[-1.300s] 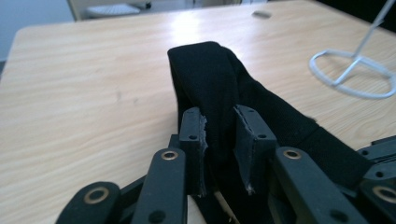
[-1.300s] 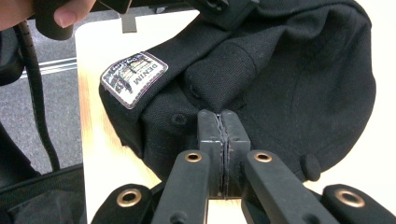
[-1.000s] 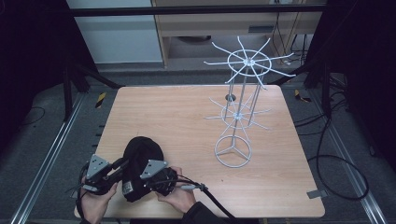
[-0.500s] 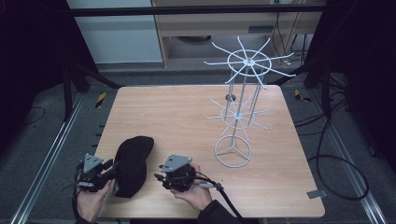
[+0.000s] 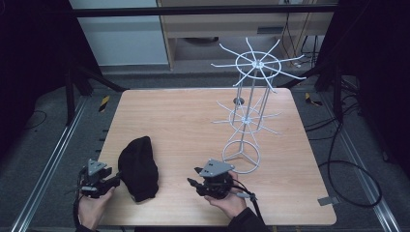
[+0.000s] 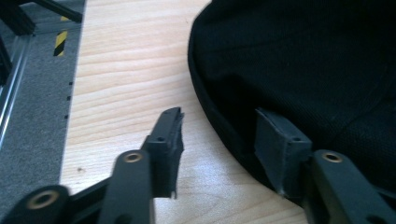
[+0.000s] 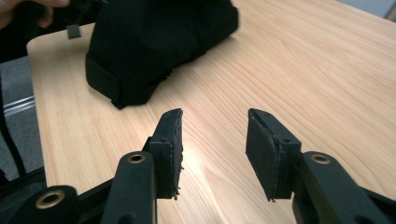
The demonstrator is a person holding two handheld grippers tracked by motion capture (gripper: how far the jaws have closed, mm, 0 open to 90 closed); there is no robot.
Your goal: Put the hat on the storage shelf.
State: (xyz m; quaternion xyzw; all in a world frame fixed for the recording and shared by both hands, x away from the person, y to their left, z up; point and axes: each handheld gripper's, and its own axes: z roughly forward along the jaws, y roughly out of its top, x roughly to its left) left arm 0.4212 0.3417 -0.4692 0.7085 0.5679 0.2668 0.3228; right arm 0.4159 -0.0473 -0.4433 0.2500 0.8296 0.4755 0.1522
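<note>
Straddling the black cap's [image 6: 299,60] rim near the table's [image 5: 193,121] front-left edge, we are keeping our left gripper [image 6: 219,140] spread for a grip, while our right gripper [image 7: 214,149], also spread, is waiting apart.

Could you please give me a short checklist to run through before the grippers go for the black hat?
1. Left gripper open: ok, jaws apart.
2. Left gripper lined up on the black hat: ok, its rim lies between the jaws, one jaw against the fabric.
3. Right gripper open: ok.
4. Right gripper at the hat: not ok, it stands apart over bare table.
5. Hat lying flat and free: ok, nothing rests on it.
6. Wire rack upright with free prongs: ok, nothing hangs on it.
</note>
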